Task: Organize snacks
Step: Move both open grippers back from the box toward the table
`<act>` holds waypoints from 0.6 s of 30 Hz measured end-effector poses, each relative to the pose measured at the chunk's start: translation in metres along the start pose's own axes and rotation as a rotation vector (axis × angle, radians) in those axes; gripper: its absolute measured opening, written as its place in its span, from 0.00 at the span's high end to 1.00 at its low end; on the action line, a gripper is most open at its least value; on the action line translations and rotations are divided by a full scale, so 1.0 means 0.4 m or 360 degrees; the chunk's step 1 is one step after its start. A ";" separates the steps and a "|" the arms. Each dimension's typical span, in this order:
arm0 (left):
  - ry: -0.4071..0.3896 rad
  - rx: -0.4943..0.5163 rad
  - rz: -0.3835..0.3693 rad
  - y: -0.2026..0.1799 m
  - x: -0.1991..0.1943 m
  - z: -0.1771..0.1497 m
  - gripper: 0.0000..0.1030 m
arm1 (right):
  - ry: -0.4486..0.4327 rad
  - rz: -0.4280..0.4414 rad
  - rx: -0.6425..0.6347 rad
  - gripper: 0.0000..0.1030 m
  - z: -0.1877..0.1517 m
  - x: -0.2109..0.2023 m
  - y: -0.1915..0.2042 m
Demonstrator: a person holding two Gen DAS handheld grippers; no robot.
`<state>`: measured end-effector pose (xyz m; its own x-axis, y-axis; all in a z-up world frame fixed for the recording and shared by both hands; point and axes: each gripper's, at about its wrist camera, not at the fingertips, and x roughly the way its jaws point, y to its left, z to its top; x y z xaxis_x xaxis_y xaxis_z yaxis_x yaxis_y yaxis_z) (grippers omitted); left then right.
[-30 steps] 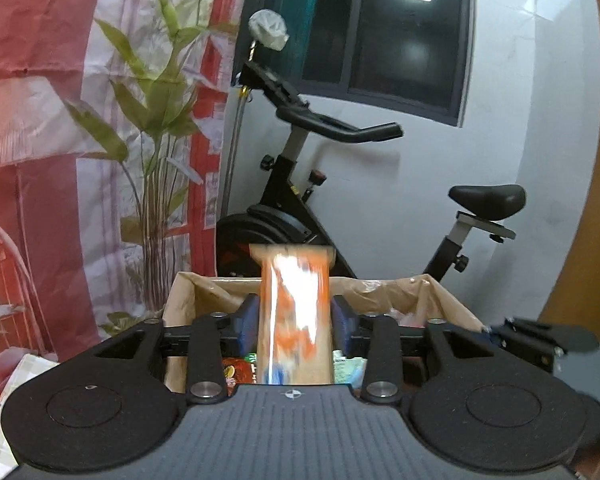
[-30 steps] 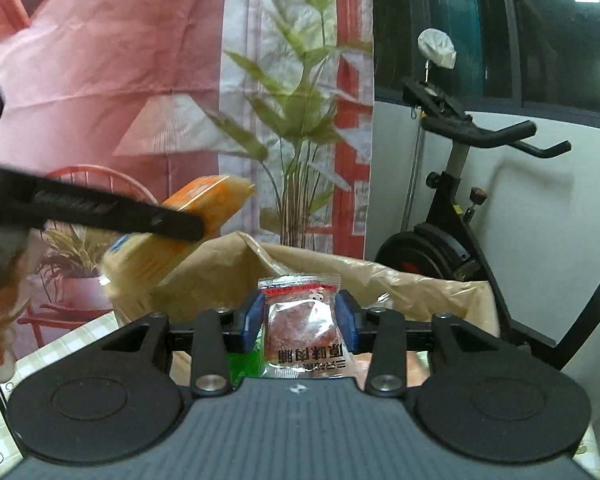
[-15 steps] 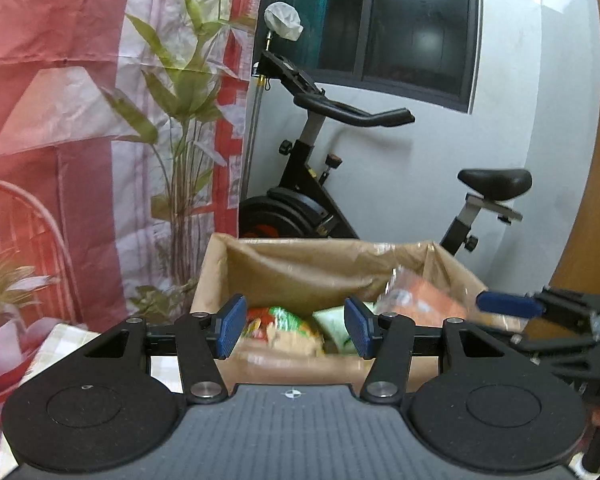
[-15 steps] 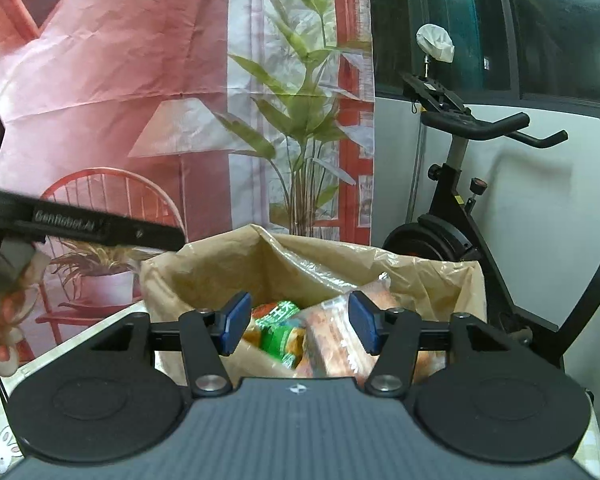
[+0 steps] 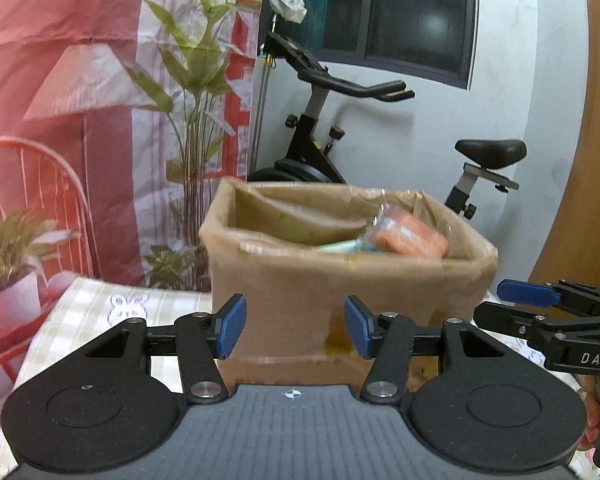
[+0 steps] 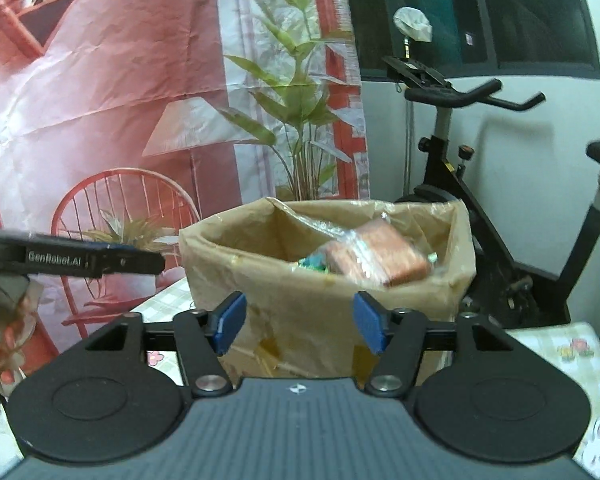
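Note:
A brown cardboard box [image 5: 300, 292] lined with plastic stands on the checked tablecloth; it also shows in the right wrist view [image 6: 312, 304]. Snack packs lie inside, with an orange pack [image 5: 408, 236] on top, also in the right wrist view [image 6: 380, 256], and a green pack [image 6: 314, 262] beside it. My left gripper [image 5: 294, 330] is open and empty, in front of the box and below its rim. My right gripper [image 6: 300, 322] is open and empty, also in front of the box. Each gripper shows at the edge of the other's view.
The checked tablecloth [image 5: 100, 312] carries the box. An exercise bike [image 5: 340, 140] stands behind the box against the wall. A printed backdrop with a plant and a red chair [image 6: 120, 200] hangs at the left. A wooden door edge [image 5: 596, 160] is at the right.
Both grippers opened and dropped their snack packs into the box. Both then drew back and down, so the box now stands farther off and higher in both views.

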<state>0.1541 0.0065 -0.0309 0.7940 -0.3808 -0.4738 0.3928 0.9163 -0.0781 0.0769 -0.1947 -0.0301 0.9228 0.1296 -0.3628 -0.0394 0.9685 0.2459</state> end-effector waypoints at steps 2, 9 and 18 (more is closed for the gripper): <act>0.0032 -0.0011 -0.0007 0.004 -0.006 -0.026 0.45 | 0.0018 0.0009 0.0020 0.35 -0.025 -0.009 0.006; 0.0112 -0.0034 0.0032 0.038 -0.031 -0.109 0.45 | 0.0123 0.0052 0.0058 0.34 -0.113 -0.010 0.046; 0.0204 -0.0084 0.0086 0.099 -0.037 -0.191 0.45 | 0.0306 0.0077 0.0122 0.27 -0.226 0.019 0.093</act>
<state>0.1222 0.0578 -0.0941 0.7463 -0.3145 -0.5866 0.3234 0.9416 -0.0934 0.0479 -0.1386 -0.1049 0.8300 0.2211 -0.5120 -0.0458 0.9420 0.3325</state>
